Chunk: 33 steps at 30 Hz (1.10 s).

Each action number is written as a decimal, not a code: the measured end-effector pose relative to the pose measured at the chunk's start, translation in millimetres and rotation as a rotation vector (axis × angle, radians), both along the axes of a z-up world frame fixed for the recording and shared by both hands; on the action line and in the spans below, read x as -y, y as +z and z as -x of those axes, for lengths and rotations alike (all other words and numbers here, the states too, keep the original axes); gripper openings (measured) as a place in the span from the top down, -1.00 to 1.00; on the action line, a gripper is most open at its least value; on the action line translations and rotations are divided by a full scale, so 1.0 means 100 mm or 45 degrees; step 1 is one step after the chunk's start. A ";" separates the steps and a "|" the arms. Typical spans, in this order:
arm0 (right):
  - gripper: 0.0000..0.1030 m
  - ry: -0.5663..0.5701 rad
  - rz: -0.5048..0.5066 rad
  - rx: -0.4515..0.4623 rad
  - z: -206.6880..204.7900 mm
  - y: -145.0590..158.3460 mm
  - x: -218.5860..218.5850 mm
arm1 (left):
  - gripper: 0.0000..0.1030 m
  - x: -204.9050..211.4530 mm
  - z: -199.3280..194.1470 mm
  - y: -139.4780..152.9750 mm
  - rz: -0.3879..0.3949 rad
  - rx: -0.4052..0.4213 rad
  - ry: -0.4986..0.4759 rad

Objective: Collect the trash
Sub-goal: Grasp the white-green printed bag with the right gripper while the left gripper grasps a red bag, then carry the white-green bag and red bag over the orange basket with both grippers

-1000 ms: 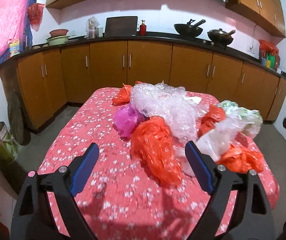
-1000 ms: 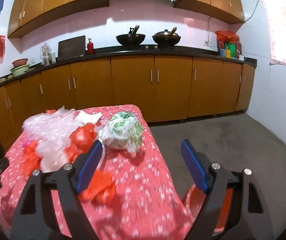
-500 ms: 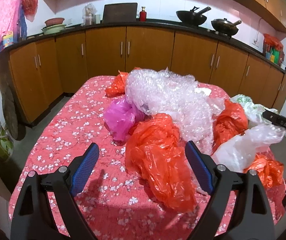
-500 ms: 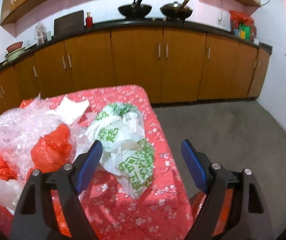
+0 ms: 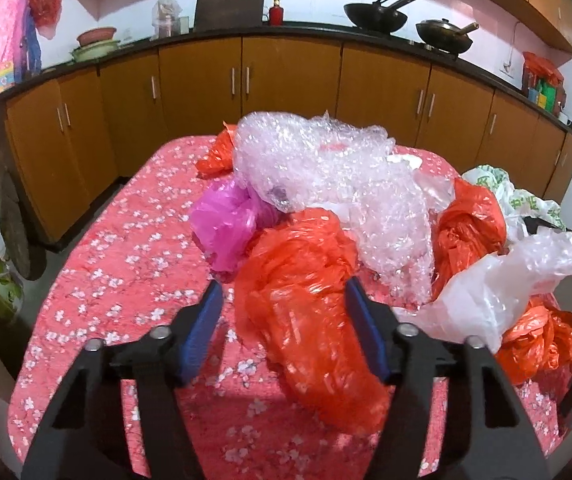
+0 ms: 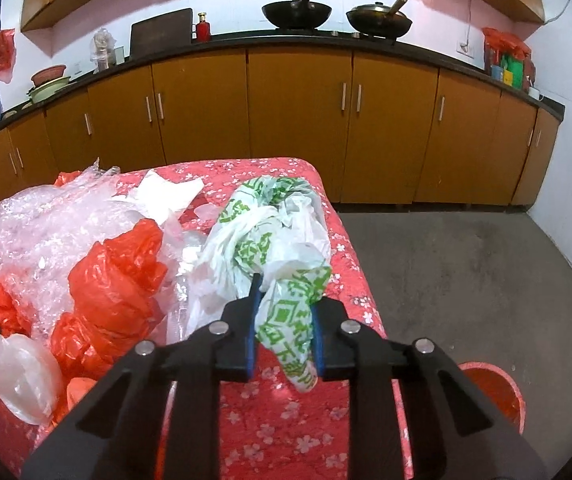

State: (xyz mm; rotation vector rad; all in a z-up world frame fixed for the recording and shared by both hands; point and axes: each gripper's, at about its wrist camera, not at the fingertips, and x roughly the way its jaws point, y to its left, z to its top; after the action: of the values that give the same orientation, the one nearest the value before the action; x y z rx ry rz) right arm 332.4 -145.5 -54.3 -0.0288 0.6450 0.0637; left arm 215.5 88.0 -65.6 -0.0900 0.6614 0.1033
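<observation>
Right wrist view: the right gripper (image 6: 284, 320), jaws just closed, is pinched on the green-printed bag (image 6: 274, 248) near the table's (image 6: 286, 420) right edge. The left gripper (image 5: 286, 328), just narrowed, flanks the orange bag (image 5: 305, 304); whether its pads press cannot be told. A thick fold should be caught before lifting.

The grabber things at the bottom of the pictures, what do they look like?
Both look alike. The left gripper and the right gripper each have two chunky black plastic arms shaped like open triangle frames, joined with round silver bolts. The fingers are lined with flat blue pads with a ribbed look. No cables, writing or sleeves show.
</observation>
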 end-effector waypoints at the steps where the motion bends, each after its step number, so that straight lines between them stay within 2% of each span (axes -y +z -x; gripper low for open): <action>1: 0.59 -0.001 -0.003 0.000 0.00 0.00 0.00 | 0.15 -0.01 -0.01 -0.02 0.008 -0.009 -0.003; 4: 0.61 -0.005 0.000 0.006 0.02 0.01 0.02 | 0.46 -0.01 -0.02 -0.06 0.019 -0.013 -0.025; 7: 0.64 -0.012 -0.001 0.016 0.06 0.04 0.05 | 0.59 -0.01 0.02 -0.05 0.003 0.007 -0.040; 14: 0.69 -0.023 -0.062 0.048 0.18 0.17 0.15 | 0.63 -0.06 0.20 0.16 0.006 0.100 -0.036; 23: 0.70 0.000 -0.078 0.127 0.46 0.41 0.20 | 0.63 -0.24 0.48 0.46 0.050 0.207 0.001; 33: 0.70 -0.016 -0.098 0.190 0.75 0.60 0.35 | 0.63 -0.16 0.62 0.77 0.065 0.295 -0.002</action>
State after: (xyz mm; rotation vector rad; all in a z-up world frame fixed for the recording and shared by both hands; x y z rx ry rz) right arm 256.9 -180.5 5.7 0.0447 0.4930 0.0736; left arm 153.9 103.6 11.2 -0.1480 0.4327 0.0730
